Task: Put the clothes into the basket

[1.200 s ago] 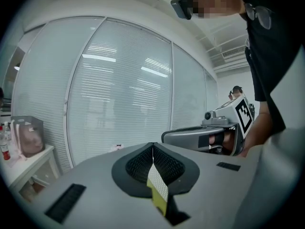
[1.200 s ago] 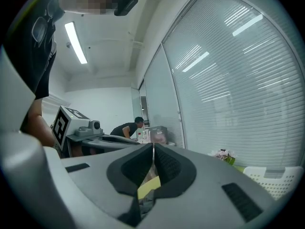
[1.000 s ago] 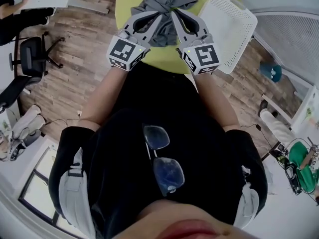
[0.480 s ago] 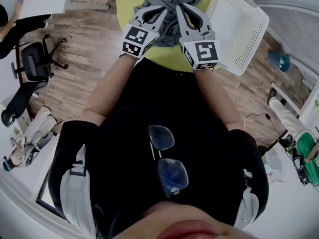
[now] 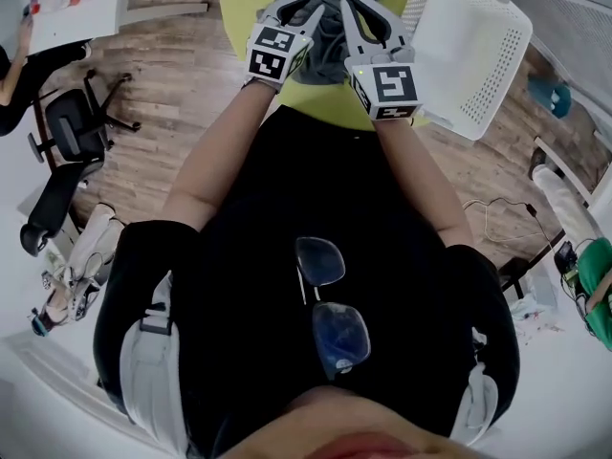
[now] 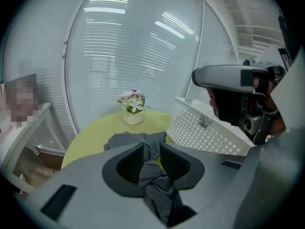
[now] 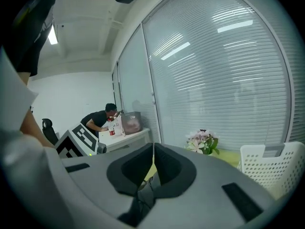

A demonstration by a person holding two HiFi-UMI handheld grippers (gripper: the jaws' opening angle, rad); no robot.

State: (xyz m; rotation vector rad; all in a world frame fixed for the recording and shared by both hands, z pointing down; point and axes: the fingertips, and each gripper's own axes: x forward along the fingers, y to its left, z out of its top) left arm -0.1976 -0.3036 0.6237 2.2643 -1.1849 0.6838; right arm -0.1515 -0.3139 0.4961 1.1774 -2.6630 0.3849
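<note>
Garment [image 5: 330, 12], grey, bunched on the yellow-green table [image 5: 247, 12]; not yet in the white basket [image 5: 473, 51], which stands tilted just beside it on the right. Left gripper [image 6: 151, 150]: jaws have just been easing apart, with a knotted fold of the cloth between them touching both pads. Right gripper [image 7: 152, 151]: jaws nearly together, pinching a thin fold low in the gap. Judgement: the step in hand is securing a two-point hold before the carry to the basket. To do it well, seat the left jaws firmly on a thick part of the fold rather than a loose edge. Lift both grippers together so trailing cloth clears the rim, and release only once the bulk hangs over the opening. Risk: the tilted basket may slide or tip if cloth drags on its rim. Flower pot [image 6: 133, 114] sits at the far side of the table; keep the swing away from it.
</note>
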